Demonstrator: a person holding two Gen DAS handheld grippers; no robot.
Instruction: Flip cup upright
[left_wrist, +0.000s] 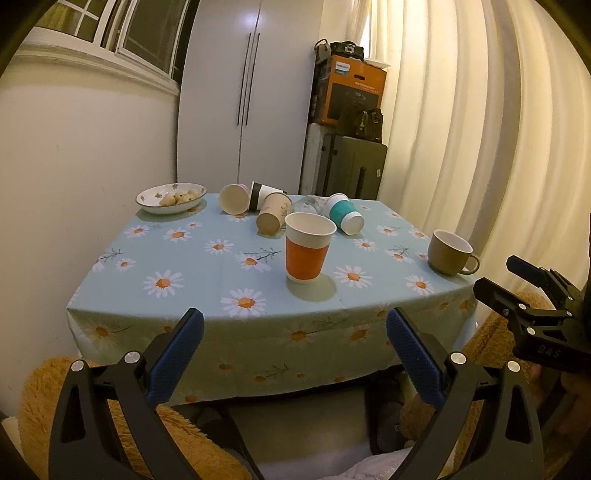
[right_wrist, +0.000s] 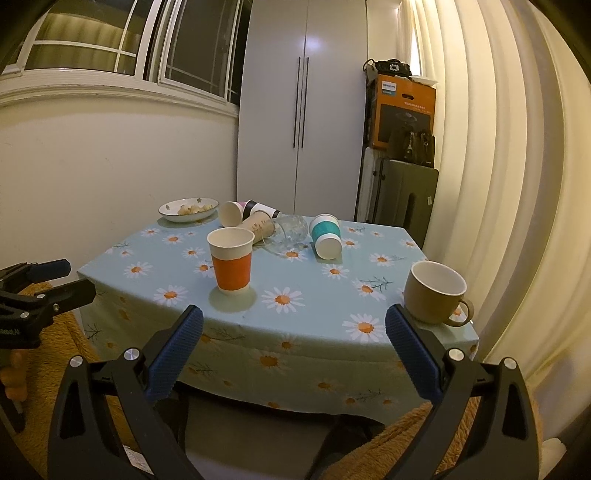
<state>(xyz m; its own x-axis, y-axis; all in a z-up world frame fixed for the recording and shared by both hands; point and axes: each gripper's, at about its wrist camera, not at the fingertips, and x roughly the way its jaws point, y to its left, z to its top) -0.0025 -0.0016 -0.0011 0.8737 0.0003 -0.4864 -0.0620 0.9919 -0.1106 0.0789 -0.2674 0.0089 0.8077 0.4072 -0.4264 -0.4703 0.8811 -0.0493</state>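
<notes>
Surface, covered by a light-blue daisy-print cloth, fills the middle of both views. Orange-sleeved paper cup stands upright, mouth up, at centre of the left wrist view and left of centre in the right wrist view. Behind it, toward the upper middle of the frame, a cluster lies tipped on its side: teal-sleeved paper cup, beige paper cup, black-and-white cup, a further paper cup with its open mouth facing the camera, and a clear glass. Tan mug stands upright near the surface's right edge, handle to the right. White bowl with pale food pieces sits at the far left corner. Left tool: blue-padded fingers spread wide, holding nothing, short of the near edge. Right tool: likewise wide and empty; its right finger overlaps the mug in the frame, contact cannot be told.
</notes>
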